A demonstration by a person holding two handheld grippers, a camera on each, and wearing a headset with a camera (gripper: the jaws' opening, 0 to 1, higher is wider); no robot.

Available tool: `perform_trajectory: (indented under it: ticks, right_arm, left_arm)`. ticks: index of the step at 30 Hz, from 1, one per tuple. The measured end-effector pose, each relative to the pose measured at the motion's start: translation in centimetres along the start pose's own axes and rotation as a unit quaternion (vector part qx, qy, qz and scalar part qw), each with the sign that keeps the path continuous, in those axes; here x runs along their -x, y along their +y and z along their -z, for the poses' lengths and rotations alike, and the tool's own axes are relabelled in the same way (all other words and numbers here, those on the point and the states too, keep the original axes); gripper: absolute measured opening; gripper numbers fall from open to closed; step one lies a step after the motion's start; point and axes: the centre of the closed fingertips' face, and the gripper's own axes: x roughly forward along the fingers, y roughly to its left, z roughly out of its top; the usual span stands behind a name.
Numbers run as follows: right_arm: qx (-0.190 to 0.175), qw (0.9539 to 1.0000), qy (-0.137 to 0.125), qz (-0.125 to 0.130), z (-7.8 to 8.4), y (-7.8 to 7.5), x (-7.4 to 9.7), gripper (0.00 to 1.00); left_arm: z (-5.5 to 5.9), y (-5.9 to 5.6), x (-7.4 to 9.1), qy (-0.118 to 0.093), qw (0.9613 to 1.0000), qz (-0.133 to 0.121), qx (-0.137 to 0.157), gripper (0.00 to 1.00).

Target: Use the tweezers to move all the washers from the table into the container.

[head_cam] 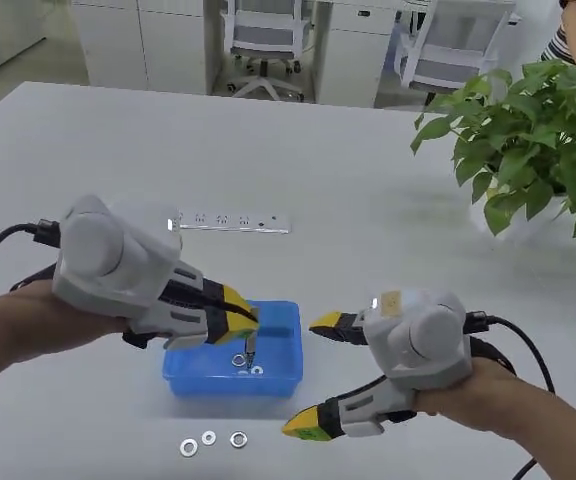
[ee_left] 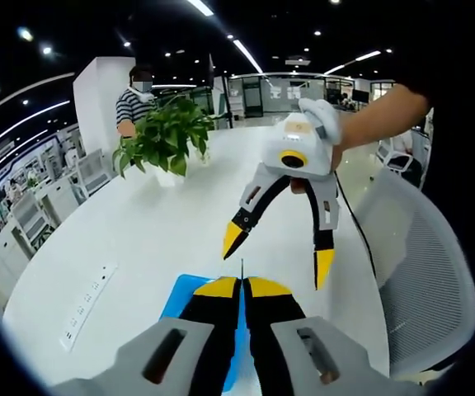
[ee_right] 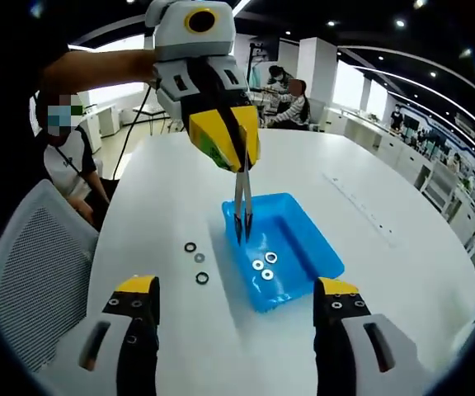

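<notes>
The left tool (head_cam: 243, 318) is reaching in from the left side of the head view, its jaws pressing together on the upper end of the tweezers (ee_right: 242, 206). The tweezers are pointing down, and their tips are hovering just above the floor of the blue container (head_cam: 280, 318), near its left wall as the right gripper view shows it. Whether the tips are carrying anything is too small to tell. 3 washers (ee_right: 265, 266) are lying inside the container in a close cluster, just beside the tweezer tips. 3 more washers (head_cam: 210, 440) are lying in a short row on the white counter (head_cam: 268, 150), just in front of the container on the person's side. The right tool (head_cam: 313, 375) is hovering to the right of the container with its jaws spread wide apart and gripping nothing. A white power strip (head_cam: 233, 221) is lying behind the container, and a leafy green plant (head_cam: 528, 130) is standing at the counter's far right.
</notes>
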Motion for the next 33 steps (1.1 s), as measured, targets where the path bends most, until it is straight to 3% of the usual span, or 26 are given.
perform_trajectory:
  ticks: [18, 33]
  right_arm:
    - [-0.018, 0.9998, 0.004, 0.005, 1.8, 1.6, 0.6, 0.99]
    - [-0.031, 0.9994, 0.012, -0.008, 2.7, 2.8, 0.1, 1.0]
  left_arm:
    - [1.6, -2.2, -0.4, 0.005, 0.9999, 0.009, -0.001, 0.06]
    - [3.4, -2.7, -1.1, 0.012, 0.9998, 0.012, 0.007, 0.06]
